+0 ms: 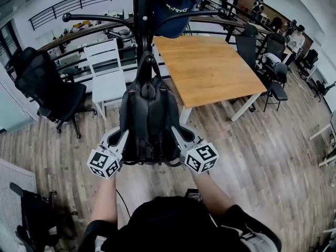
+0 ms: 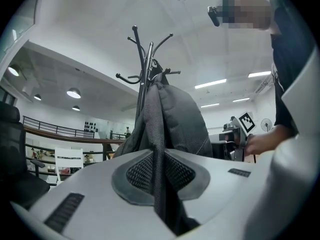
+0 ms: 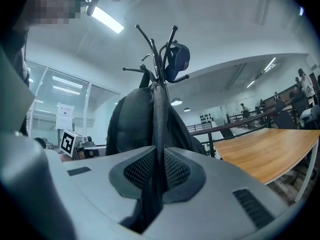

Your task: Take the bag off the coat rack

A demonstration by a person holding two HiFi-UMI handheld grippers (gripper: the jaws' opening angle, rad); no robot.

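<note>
A black backpack (image 1: 148, 117) hangs by its top loop from a hook of the dark coat rack (image 1: 142, 14). My left gripper (image 1: 125, 136) is at the bag's lower left side and my right gripper (image 1: 176, 134) at its lower right. In the left gripper view the left gripper (image 2: 159, 173) is shut on a black webbing strap (image 2: 158, 129) that runs up to the bag (image 2: 182, 119). Seen from the right gripper view, the right gripper (image 3: 157, 170) pinches the other strap (image 3: 160, 119) the same way. Both straps hang taut and upright.
A dark blue cap (image 1: 176, 7) hangs on another hook of the rack. A wooden table (image 1: 210, 67) stands to the right behind it, a white chair (image 1: 107, 70) and a black office chair (image 1: 47, 88) to the left. Wood floor lies below.
</note>
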